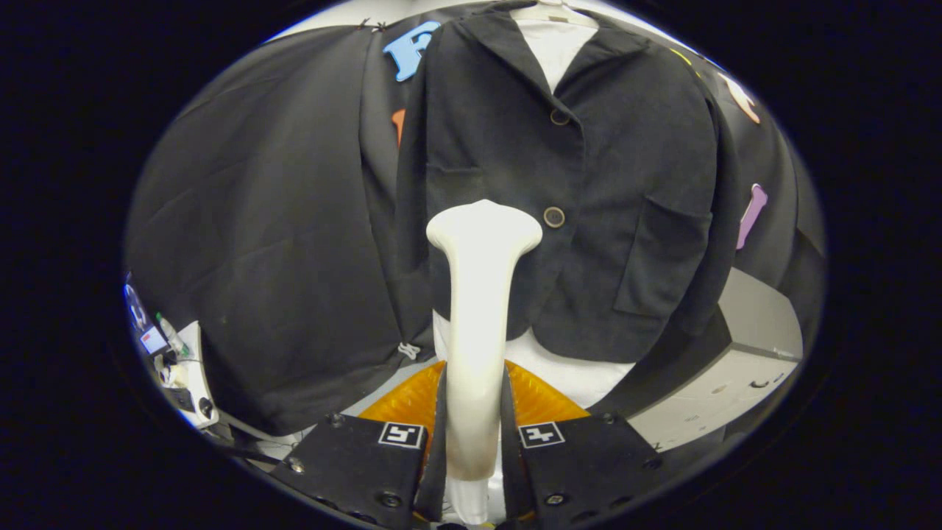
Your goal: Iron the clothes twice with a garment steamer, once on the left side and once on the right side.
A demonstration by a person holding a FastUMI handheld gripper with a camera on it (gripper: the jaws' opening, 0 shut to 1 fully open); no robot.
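Observation:
A black jacket (589,184) with brown buttons hangs on a white hanger (552,11) over a white shirt, straight ahead of me. My gripper (475,419) is shut on the handle of a cream-white garment steamer (478,294), both fingers pressing its sides. The steamer stands upright between the fingers. Its flared head (483,228) reaches up in front of the jacket's left half, just left of the middle button (553,216). Whether the head touches the cloth I cannot tell.
An orange ridged object (401,405) lies just beyond the fingers, below the jacket's hem. A white and grey box-like unit (736,368) stands at the lower right. At the lower left a white stand (188,368) carries small devices and cables.

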